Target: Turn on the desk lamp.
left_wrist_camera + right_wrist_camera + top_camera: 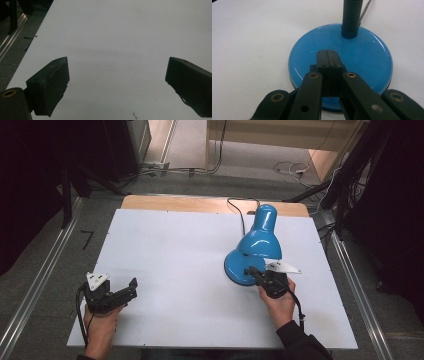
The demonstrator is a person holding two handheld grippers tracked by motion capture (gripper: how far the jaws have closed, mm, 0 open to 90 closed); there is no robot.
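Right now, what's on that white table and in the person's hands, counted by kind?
Blue desk lamp: 1
Black lamp cord: 1
Hand-held grippers: 2, the left gripper open, the right gripper shut over the lamp's round base
White table: 1
Total: 5

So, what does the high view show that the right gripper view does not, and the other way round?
The high view alone gives the lamp's shade, bent low over the base, the left gripper with jaws open above the white table, and both hands. The right gripper view alone gives the ribbed blue neck rising from the base, and the jaws pressed together with nothing between them. Both show the right gripper, shut, its tips over the round blue base.
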